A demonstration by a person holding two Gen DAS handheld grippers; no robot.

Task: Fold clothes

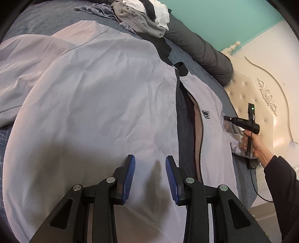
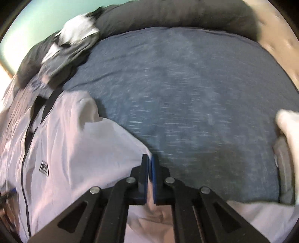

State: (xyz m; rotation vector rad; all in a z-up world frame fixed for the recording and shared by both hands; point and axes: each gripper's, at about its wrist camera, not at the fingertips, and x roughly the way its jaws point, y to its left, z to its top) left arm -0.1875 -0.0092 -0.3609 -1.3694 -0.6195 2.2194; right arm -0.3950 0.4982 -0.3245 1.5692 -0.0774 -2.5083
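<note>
Left tool (image 1: 150,175) hangs over a lilac jacket (image 1: 97,104) spread on a bed (image 2: 186,93), blue pads apart w/ nothing between them. Right tool (image 2: 150,172) is pinched together on the jacket's edge, a fold of pale fabric caught between the pads, at the garment's side nearest the headboard (image 1: 261,93).

The jacket lies front up, unzipped, w/ its dark lining showing along the open zip; a small dark logo patch (image 1: 205,114) sits on the chest panel near the right tool. One sleeve trails off toward the left edge of the left wrist view. A black collar (image 1: 182,69) marks the top of the garment.

Seen from the left wrist, a hand (image 1: 252,144) in a dark sleeve grips the right tool's handle, cable dangling below. Farther up the bed, a heap of grey, white and black clothes (image 1: 142,16) rests beside a dark grey bolster (image 1: 201,46). Right wrist view is motion-blurred; something white at its right edge can't be made out.
</note>
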